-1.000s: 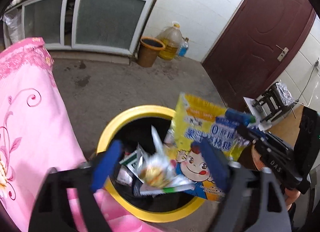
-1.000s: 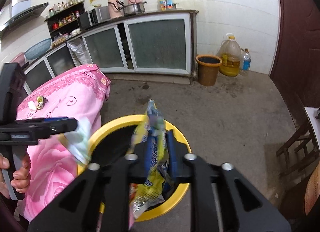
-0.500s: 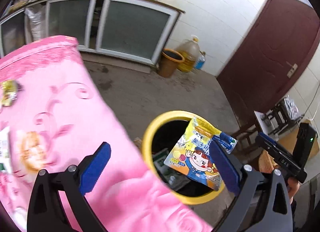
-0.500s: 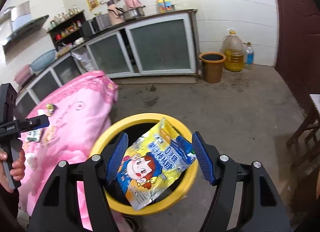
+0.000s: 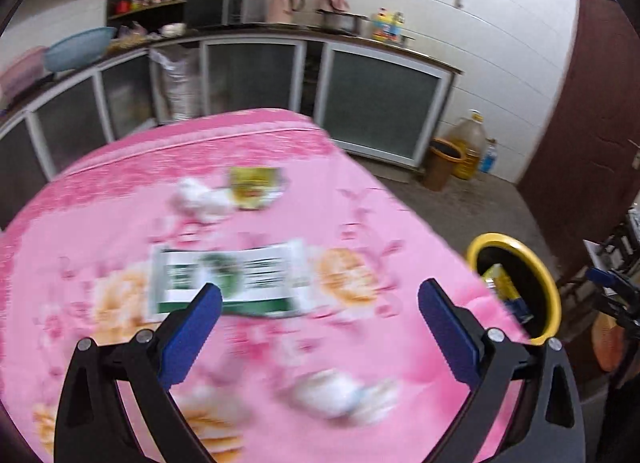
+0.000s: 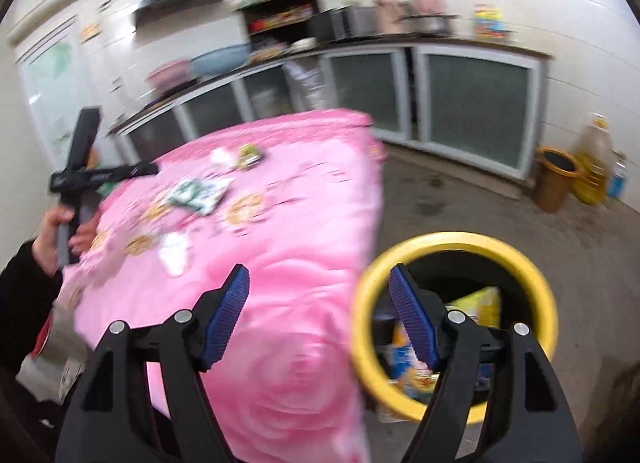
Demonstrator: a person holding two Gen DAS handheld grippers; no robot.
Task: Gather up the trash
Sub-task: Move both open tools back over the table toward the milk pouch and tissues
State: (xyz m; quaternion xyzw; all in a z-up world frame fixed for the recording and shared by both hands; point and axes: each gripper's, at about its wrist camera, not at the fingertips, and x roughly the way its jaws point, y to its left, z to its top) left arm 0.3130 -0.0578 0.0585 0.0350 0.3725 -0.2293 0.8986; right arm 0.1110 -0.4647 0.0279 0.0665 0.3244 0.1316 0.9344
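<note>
My left gripper [image 5: 320, 307] is open and empty above the pink tablecloth [image 5: 120, 199]. Under it lie a green-and-white wrapper [image 5: 228, 279], a crumpled white tissue [image 5: 340, 391], another white tissue [image 5: 200, 199] and a yellow packet [image 5: 256, 187]. My right gripper [image 6: 320, 303] is open and empty between the table's edge and the yellow-rimmed trash bin [image 6: 536, 275], which holds the yellow snack bag [image 6: 480, 307]. The bin also shows in the left wrist view [image 5: 548, 283]. The left gripper also shows in the right wrist view [image 6: 148, 170], over the table's far side.
Kitchen cabinets [image 5: 380, 111] run along the back wall. A brown bucket [image 6: 556, 179] and an oil jug [image 6: 596, 159] stand on the floor by them. A dark red door [image 5: 592, 123] is at the right. The pink cloth [image 6: 312, 263] hangs over the table's edge next to the bin.
Both grippers have swung left from the bin toward the table. The yellow snack bag has dropped from the right gripper's open jaws into the bin.
</note>
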